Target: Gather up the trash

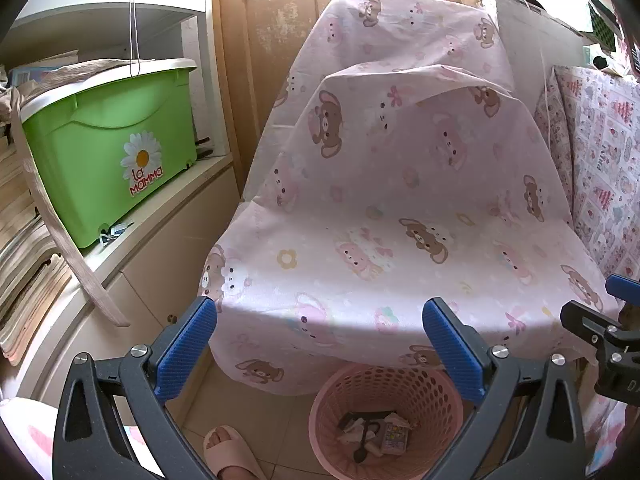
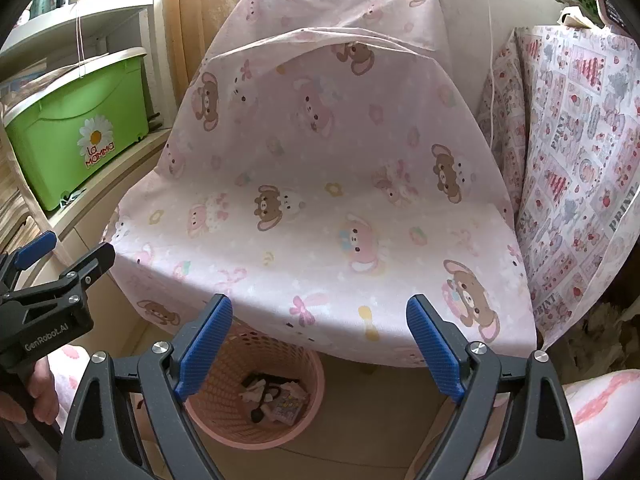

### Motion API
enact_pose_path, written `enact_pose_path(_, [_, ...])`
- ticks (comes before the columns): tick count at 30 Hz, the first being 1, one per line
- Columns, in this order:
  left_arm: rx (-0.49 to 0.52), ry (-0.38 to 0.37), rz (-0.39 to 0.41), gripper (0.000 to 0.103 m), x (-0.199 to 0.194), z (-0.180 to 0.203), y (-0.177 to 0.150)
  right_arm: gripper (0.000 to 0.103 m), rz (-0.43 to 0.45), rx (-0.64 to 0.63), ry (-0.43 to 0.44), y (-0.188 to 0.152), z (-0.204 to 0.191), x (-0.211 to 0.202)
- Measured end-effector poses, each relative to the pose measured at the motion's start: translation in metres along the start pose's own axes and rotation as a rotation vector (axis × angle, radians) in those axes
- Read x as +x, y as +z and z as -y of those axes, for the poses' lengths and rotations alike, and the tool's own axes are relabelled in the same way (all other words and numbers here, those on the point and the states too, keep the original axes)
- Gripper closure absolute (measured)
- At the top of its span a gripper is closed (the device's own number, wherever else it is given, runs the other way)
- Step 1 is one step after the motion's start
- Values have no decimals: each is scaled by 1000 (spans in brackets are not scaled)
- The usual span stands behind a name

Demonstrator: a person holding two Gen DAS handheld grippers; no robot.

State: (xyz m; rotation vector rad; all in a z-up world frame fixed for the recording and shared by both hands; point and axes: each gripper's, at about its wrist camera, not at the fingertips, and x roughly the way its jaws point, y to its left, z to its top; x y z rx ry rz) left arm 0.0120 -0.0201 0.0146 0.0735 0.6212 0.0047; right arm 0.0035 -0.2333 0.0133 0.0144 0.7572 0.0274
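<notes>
Both my tongs hang released, nothing between their blue pads: left gripper [image 1: 320, 344], right gripper [image 2: 320, 336]. The trash [image 2: 276, 398] lies in the pink basket [image 2: 228, 426] on the near floor, below the bear-print sheet [image 2: 320, 184]

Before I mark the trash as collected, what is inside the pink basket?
The pink basket holds crumpled paper scraps, a small printed packet and a dark piece with a rounded end. Whatever lies beneath them is covered.
</notes>
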Motion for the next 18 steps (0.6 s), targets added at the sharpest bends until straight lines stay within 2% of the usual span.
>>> enact_pose_path(18, [31,0,1,1,1,5,-1,13,-4,1,-1,-1,-1,2])
